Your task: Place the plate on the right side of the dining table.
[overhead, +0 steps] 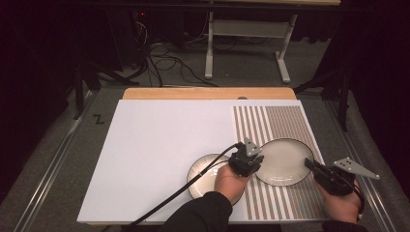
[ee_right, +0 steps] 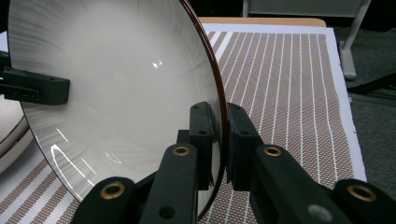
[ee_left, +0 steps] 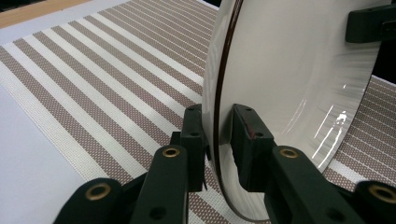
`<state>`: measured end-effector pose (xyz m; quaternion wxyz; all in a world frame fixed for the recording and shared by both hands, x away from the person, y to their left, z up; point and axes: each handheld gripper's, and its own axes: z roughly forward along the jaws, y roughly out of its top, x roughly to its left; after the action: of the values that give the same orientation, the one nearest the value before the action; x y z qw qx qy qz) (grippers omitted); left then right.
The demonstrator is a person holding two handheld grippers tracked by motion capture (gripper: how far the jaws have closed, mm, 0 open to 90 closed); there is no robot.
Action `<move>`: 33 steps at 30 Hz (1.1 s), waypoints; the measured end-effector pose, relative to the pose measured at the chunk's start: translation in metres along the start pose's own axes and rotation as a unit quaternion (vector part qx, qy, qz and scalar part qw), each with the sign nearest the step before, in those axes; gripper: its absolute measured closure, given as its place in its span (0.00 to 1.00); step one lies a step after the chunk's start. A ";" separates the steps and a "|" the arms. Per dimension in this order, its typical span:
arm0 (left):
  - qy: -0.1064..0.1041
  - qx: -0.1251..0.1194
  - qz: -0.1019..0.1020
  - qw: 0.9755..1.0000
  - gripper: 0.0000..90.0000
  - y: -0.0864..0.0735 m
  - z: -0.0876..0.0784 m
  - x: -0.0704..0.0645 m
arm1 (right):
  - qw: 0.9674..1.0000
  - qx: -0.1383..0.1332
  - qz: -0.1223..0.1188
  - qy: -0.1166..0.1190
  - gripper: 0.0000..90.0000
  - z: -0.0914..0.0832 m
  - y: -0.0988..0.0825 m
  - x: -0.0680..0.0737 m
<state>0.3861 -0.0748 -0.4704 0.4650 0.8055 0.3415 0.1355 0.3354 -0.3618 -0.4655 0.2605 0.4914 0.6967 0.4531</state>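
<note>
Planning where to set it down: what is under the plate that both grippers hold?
Under the held plate lies the striped placemat. Its left rim seems to overlap a second plate; the mat directly beneath it is covered.

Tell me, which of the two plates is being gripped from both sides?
The right plate, over the striped mat: the left gripper and right gripper each clamp its dark rim. The left plate lies partly under the hand, ungripped.
</note>
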 end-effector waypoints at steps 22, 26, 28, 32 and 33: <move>0.034 -0.023 -0.002 0.999 0.62 0.005 -0.009 0.005 | 1.000 0.009 0.001 -0.002 0.94 0.007 0.001 -0.002; 0.034 -0.041 0.003 0.999 0.55 0.005 -0.021 0.007 | 1.000 0.010 0.001 -0.003 0.94 0.007 0.001 -0.002; 0.033 -0.044 0.006 0.998 0.51 0.004 -0.027 0.010 | 1.000 0.009 0.001 -0.003 0.94 0.007 0.002 -0.001; 0.025 -0.059 0.002 0.998 0.41 0.000 -0.040 0.015 | 1.000 0.009 -0.002 -0.006 0.94 0.007 0.002 0.000; 0.024 -0.061 0.000 0.998 0.38 -0.001 -0.044 0.017 | 1.000 0.009 -0.003 -0.006 0.94 0.007 0.002 0.000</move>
<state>0.3743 -0.0345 -0.4497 0.5053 0.7719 0.3438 0.1752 0.3422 -0.3586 -0.4668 0.2619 0.4945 0.7003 0.4431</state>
